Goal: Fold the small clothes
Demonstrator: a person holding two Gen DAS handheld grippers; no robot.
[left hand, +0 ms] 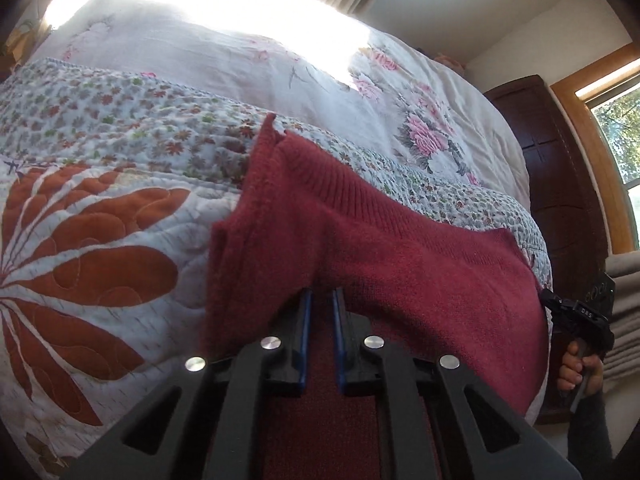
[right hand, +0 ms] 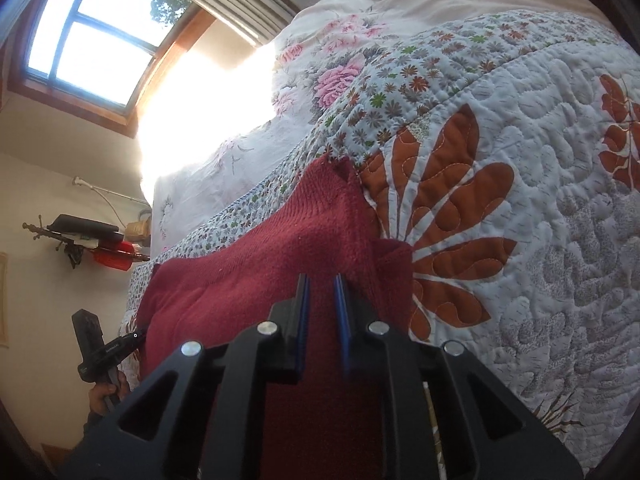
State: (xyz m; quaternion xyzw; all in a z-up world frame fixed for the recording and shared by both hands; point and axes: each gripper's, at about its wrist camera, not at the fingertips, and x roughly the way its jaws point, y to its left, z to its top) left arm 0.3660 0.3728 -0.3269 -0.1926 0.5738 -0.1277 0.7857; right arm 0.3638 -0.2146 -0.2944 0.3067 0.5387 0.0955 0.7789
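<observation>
Lying across the near edge of the bed, the dark red knit garment (left hand: 400, 256) is partly doubled over itself, with a ribbed band running toward its far corner and a folded flap along its left side in the left wrist view. It rests on the quilt (left hand: 92, 248) with the rust-orange leaf pattern, and part of it hangs toward you over the bed edge.

Your left gripper (left hand: 320, 300) has its blue-padded fingers (left hand: 305, 332) set close, with a narrow gap between them and red knit showing in that gap; the fabric rises over the tips, so you seem to have a pinch of it, though I cannot tell how firm the hold is. Your right gripper (right hand: 321, 286) looks much the same: fingers nearly together, knit between and under them, apparently nipping the near edge.

The risks from here, as I judge them:
- Thick, fuzzy knit can slide out of a shallow pinch if you lift quickly, and one side dropping would skew the fold.
- You may have caught only the top layer, so the doubled flap underneath could open as you move.
- Moving the two grippers unevenly would twist the edge.
- The hanging part could drag the garment off the bed.

Beyond the quilt lie a flowered pink-and-white comforter (left hand: 420, 136) and a window (right hand: 92, 36).
</observation>
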